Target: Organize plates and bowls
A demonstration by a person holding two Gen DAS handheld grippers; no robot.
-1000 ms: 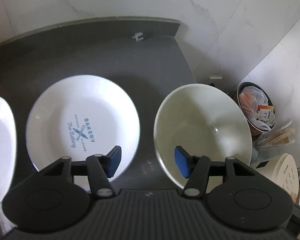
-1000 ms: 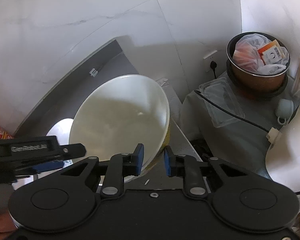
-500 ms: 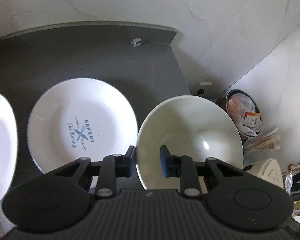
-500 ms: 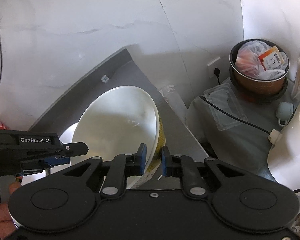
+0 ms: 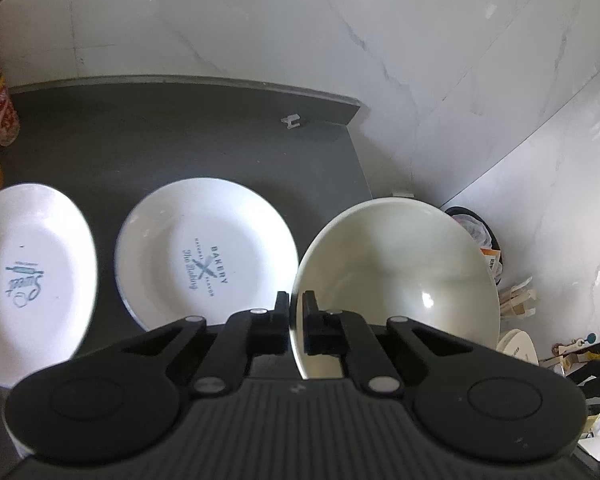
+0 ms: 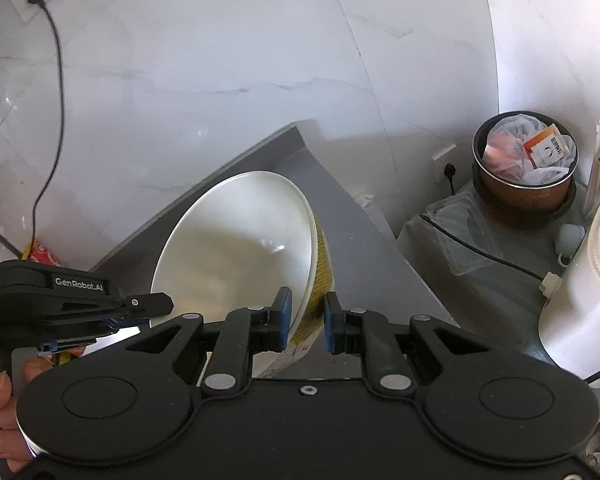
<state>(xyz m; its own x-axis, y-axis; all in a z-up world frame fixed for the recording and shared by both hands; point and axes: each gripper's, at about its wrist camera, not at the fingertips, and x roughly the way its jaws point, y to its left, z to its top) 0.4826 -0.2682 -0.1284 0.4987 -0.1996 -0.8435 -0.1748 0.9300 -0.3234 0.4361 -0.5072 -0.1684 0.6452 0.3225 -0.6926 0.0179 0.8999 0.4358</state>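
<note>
I have the left gripper (image 5: 296, 312) pinched on the near rim of the bowl (image 5: 396, 276), at right of centre frame over the counter's (image 5: 204, 136) edge, while my right gripper (image 6: 305, 322) straddles its far wall, slightly parted, so left leads.

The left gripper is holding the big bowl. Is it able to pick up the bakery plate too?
Probably not right now. The left gripper is shut on the bowl rim, so it has no free grip. The BAKERY plate lies uncovered beside it on the counter.
</note>
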